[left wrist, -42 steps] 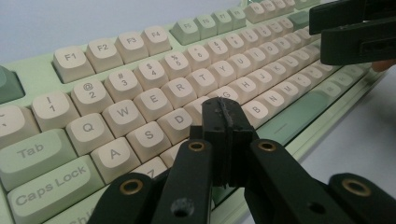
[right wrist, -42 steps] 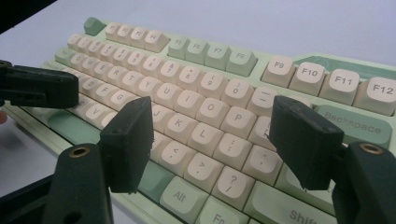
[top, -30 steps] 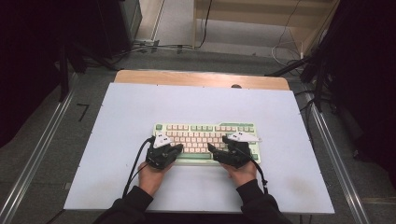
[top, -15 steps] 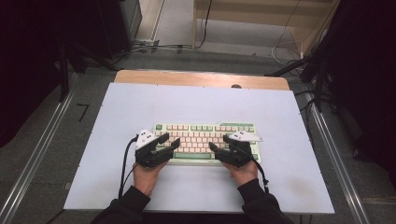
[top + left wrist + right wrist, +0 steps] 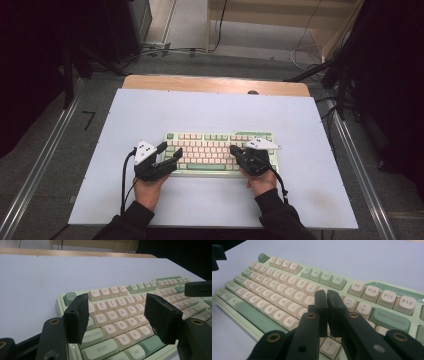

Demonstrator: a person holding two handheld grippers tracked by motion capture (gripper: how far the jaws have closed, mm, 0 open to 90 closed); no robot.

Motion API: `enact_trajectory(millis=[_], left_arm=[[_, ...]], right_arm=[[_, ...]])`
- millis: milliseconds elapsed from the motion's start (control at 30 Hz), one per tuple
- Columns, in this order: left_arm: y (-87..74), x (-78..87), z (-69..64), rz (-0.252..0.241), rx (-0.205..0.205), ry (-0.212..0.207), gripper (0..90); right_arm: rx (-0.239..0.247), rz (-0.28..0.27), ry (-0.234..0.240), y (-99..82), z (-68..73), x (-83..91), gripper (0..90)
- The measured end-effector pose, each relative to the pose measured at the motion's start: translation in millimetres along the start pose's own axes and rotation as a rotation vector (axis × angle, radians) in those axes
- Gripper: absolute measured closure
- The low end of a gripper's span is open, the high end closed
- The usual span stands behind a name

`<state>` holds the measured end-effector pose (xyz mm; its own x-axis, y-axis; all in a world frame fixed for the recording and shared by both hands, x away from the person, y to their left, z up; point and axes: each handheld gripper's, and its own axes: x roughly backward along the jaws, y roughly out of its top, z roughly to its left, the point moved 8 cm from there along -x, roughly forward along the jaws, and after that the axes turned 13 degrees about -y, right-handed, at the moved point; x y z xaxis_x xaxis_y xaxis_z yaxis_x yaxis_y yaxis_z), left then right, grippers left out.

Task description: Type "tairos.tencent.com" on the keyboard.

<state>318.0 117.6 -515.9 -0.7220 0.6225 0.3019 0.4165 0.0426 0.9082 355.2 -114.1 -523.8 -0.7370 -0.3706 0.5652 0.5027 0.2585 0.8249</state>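
Note:
A mint-green keyboard [image 5: 215, 150] with cream keys lies in the middle of the white table. My left gripper [image 5: 171, 150] hovers at its left end. In the left gripper view the jaws [image 5: 117, 315] stand apart over the keyboard [image 5: 120, 322], around the letter keys, and hold nothing; they have just been opening. My right gripper [image 5: 233, 149] rests over the keyboard's right half. Seen from the right gripper view, its jaws [image 5: 327, 296] have just been closing and now meet above the keyboard [image 5: 287, 297] with nothing between them.
The white table top [image 5: 150, 110] has bare room on every side of the keyboard. A wooden strip [image 5: 215, 84] runs along its far edge. Metal rails [image 5: 40, 170] flank the table, and cables [image 5: 165, 49] lie on the floor beyond.
My left hand has slid left from the keys to the keyboard's left end, and its jaws have opened. The right gripper's jaws have closed while that hand stayed put.

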Motion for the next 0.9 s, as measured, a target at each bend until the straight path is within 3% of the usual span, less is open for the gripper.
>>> enact_trajectory(millis=[367,900], left_arm=[[-5.7,3.1,6.0,0.016,-0.001,0.019,36.6],[-5.8,4.3,1.6,0.020,-0.009,0.012,36.6]], right_arm=[[0.007,0.012,0.005,6.0,2.8,-9.2,87.7],[0.027,0.078,-0.015,5.3,11.2,-25.4,87.7]])
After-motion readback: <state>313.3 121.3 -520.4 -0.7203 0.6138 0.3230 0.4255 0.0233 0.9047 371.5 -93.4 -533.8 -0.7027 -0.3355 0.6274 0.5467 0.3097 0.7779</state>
